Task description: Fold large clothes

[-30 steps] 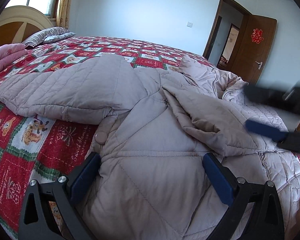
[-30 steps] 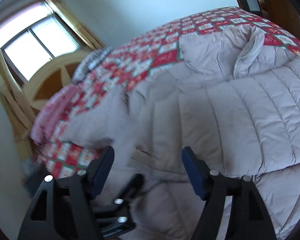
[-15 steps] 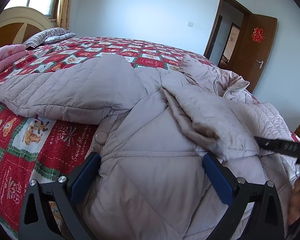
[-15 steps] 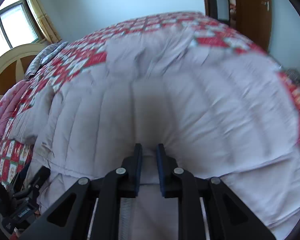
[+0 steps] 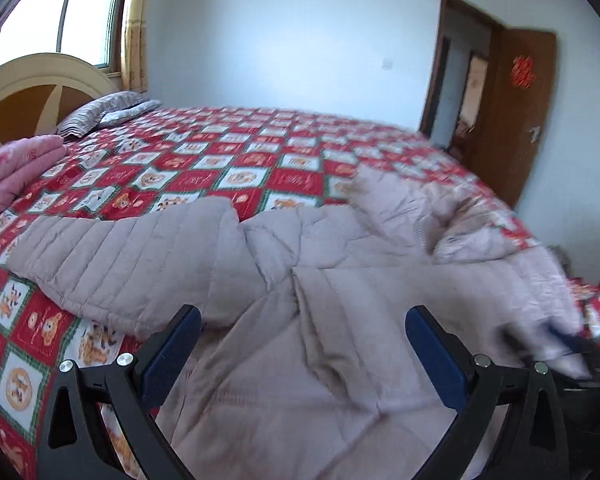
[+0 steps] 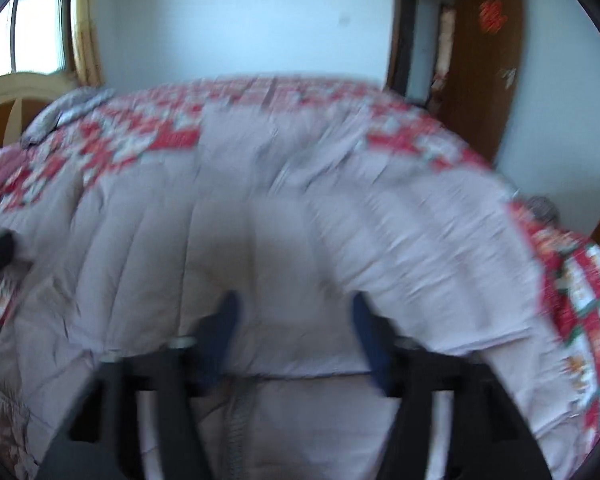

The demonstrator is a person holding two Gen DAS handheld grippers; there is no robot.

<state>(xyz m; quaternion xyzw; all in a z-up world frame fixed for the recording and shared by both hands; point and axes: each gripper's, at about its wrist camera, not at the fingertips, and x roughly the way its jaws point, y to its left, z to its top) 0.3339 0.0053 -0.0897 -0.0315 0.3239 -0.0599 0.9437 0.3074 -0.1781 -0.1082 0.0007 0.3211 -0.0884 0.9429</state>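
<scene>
1. The coat (image 5: 308, 320), a pale quilted one, lies spread across the near side of the bed (image 5: 236, 160), on the red patchwork cover. 1 sleeve (image 5: 120, 256) stretches out to my left, and the collar (image 5: 452, 232) points toward the door.
2. My left hand-held gripper (image 5: 302, 344) hangs just over the coat's body with its fingers spread wide, gripping nothing.
3. My right hand-held gripper (image 6: 296, 328) is blurred in its own view, but the 2 blue pads (image 6: 224, 332) stand apart with quilted fabric between them. They are spread, not pinching; I cannot tell whether they touch the cloth.
4. A folded edge crosses just below the right pads, so I judge that 1 panel is already laid over and the fold is at an early stage.
5. Next I would take the loose sleeve with the left tool and bring it across the body. That calls for pinching near the cuff, through thick padding, and lifting enough that the fabric does not drag and undo the fold.
</scene>
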